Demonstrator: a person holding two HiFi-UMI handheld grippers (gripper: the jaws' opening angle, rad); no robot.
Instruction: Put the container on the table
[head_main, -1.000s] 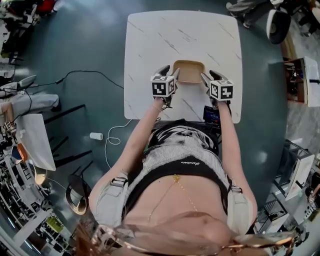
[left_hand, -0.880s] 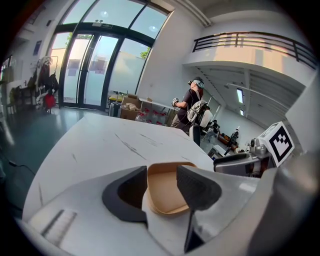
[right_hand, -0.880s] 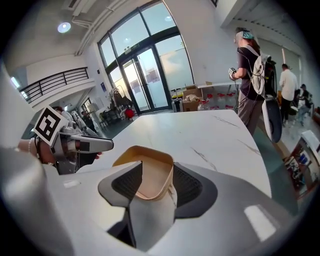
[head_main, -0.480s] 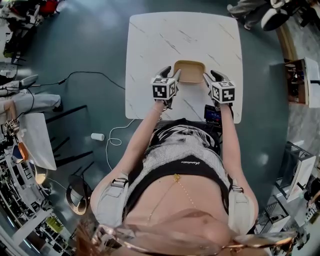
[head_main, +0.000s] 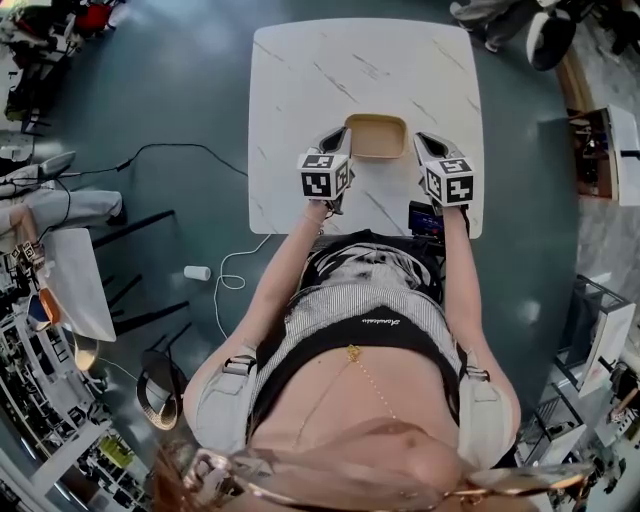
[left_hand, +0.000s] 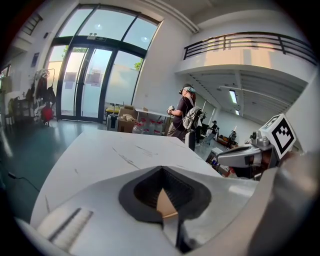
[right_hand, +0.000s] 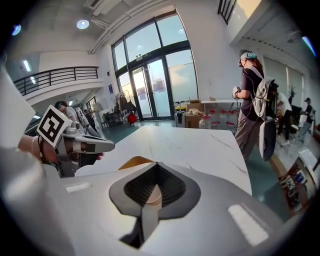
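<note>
A shallow tan container rests on the white marble table, near its front edge. My left gripper sits just left of the container's rim, jaws shut. My right gripper is a small gap away from the right rim, also shut. In the left gripper view the left gripper has its jaws met at the tips, and a slice of the container shows behind them. In the right gripper view the right gripper looks the same, with the container beyond its left side.
A dark device lies at the table's near right edge. A black cable and a white cylinder lie on the floor to the left. A person with a backpack stands beyond the table.
The right gripper has drawn away to the right from the container's rim. The left gripper has eased back slightly. The container stays where it was on the table.
</note>
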